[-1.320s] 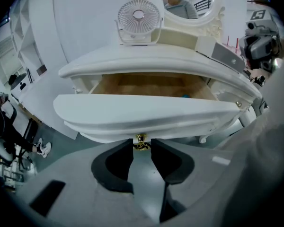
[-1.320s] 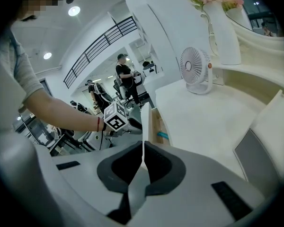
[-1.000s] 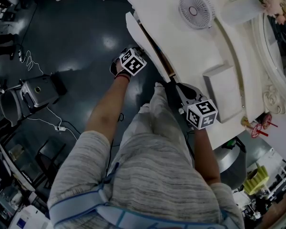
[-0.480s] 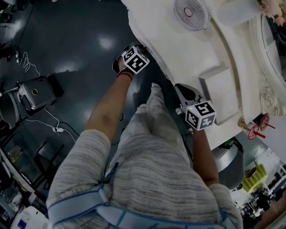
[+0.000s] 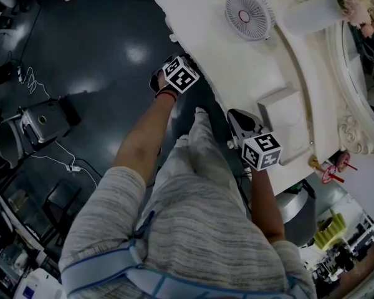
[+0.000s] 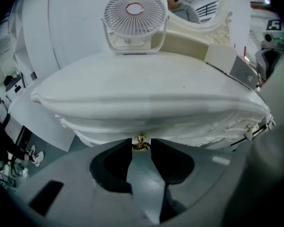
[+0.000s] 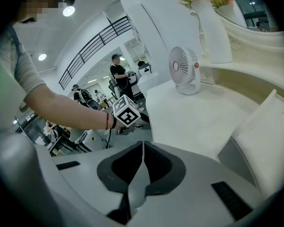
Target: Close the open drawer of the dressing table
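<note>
The white dressing table (image 5: 237, 61) fills the upper right of the head view. In the left gripper view its carved drawer front (image 6: 109, 124) sits tucked under the table top (image 6: 146, 84), with no gap showing. A small gold knob (image 6: 140, 140) on that front lies between the tips of my left gripper (image 6: 141, 144), whose jaws stand partly apart and are shut on it. The left gripper's marker cube (image 5: 179, 73) is at the table's front edge. My right gripper (image 7: 142, 144) is shut and empty, hovering over the table's near end (image 5: 237, 118).
On the table top stand a small white fan (image 5: 248, 14), a white vase of flowers (image 5: 311, 14) and a white box (image 5: 287, 114). An ornate mirror frame (image 5: 355, 104) runs behind them. Equipment and cables (image 5: 43, 120) lie on the dark floor at left.
The drawer front stood out from the table with a dark gap; now it sits in under the top. My left gripper moved with it toward the table. The right gripper barely shifted.
</note>
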{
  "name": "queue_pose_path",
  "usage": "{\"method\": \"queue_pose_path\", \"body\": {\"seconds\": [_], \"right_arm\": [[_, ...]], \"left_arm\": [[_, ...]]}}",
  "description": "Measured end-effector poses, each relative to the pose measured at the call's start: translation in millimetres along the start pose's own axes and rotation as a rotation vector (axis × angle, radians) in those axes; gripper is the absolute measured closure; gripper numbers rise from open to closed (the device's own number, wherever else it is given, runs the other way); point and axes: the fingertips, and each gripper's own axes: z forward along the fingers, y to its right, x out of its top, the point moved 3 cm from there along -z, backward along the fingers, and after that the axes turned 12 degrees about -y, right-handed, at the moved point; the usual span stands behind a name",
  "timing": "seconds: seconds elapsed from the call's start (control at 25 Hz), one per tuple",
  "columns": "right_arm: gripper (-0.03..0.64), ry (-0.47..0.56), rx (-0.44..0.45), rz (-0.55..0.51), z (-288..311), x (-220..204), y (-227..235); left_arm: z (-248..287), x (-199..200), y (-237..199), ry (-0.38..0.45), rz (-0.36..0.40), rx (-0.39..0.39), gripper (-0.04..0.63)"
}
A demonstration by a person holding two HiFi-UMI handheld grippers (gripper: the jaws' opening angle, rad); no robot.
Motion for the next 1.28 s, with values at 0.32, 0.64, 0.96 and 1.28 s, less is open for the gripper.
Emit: {"method": "queue_pose_path", "body": {"seconds": [0.32,0.64,0.96,1.28], "right_arm": [[0.6,-0.006,0.006,-0.012,3,3,-3],[0.6,0.003,0.005,-0.026,1,7,-4],[0.6,0.014,0.014,-0.043,2,7,-17],[0.6,0.037,0.018,-0.063,-5,2,-35]], "left_arm": [[-1,1,0,0.009,0.014,0.006,0.471],[-7,-3,0,0.032,0.028,0.014,0.371],[-33,-10,5,0.093,0.012,0.017,0.373],[-64,-16,22,0.155,-0.002,0.011,0.409]]}}
